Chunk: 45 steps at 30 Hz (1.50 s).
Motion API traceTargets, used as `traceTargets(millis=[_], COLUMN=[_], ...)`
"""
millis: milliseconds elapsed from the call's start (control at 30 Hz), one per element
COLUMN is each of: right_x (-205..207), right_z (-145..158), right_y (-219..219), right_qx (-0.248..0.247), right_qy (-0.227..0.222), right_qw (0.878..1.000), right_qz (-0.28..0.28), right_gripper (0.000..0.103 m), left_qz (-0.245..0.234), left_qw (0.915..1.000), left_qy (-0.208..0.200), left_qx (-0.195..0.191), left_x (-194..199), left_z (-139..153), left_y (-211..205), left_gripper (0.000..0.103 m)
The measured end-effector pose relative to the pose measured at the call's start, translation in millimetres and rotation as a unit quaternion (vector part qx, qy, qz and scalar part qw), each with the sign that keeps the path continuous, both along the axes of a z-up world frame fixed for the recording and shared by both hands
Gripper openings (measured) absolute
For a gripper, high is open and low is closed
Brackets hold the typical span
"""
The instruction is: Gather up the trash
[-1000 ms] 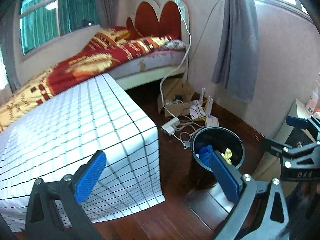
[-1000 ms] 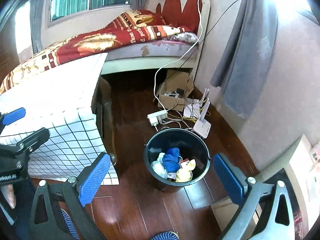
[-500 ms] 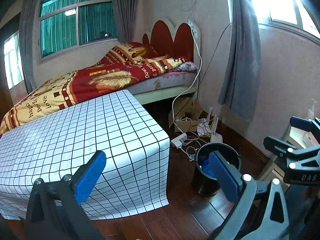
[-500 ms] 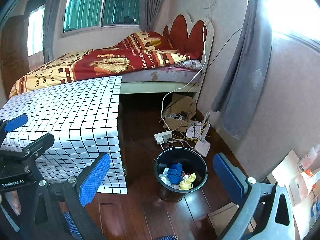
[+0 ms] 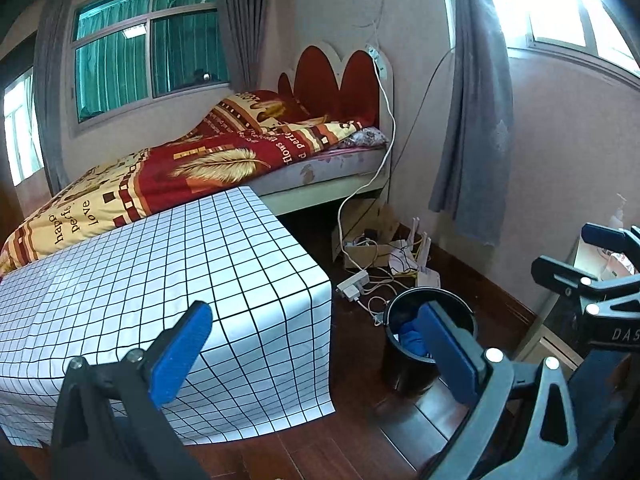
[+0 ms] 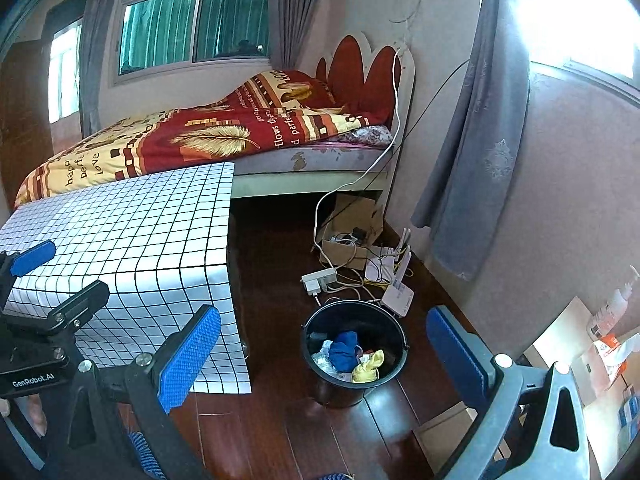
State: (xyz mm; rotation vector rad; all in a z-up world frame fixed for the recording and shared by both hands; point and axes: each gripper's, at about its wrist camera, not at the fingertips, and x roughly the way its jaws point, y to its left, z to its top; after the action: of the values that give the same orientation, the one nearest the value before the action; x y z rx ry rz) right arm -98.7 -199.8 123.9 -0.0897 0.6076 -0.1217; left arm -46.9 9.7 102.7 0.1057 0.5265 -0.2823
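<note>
A black bin stands on the dark wood floor beside the table; it also shows in the left wrist view, partly behind a finger. In it lie a blue cloth, a yellow piece and pale wrappers. My left gripper is open and empty, held above the table's near corner. My right gripper is open and empty, held high over the floor in front of the bin. Each gripper shows at the edge of the other's view.
A table with a white checked cloth stands left of the bin. Behind are a bed, a power strip with cables, a cardboard box and a router. A low cabinet stands at right.
Both grippers have risen and drawn back from the bin, which looks smaller and lower now. More of the bed, windows and walls has come into view. Both stay open.
</note>
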Motion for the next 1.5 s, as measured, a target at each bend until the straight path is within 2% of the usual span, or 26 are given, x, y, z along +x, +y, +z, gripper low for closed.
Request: traceTargets(millis=[1500], right_x=[-4], right_z=[-5], right_y=[-8], right_qx=[0.008], right_qy=[0.004], right_qw=[1.0], right_qz=[-0.008], right_gripper=[0.103], left_qz=[-0.015], left_qw=[0.9999], left_qy=[-0.001], left_qx=[0.005], left_x=[-6], left_z=[-1], left_y=[-13], left_gripper=[0.103])
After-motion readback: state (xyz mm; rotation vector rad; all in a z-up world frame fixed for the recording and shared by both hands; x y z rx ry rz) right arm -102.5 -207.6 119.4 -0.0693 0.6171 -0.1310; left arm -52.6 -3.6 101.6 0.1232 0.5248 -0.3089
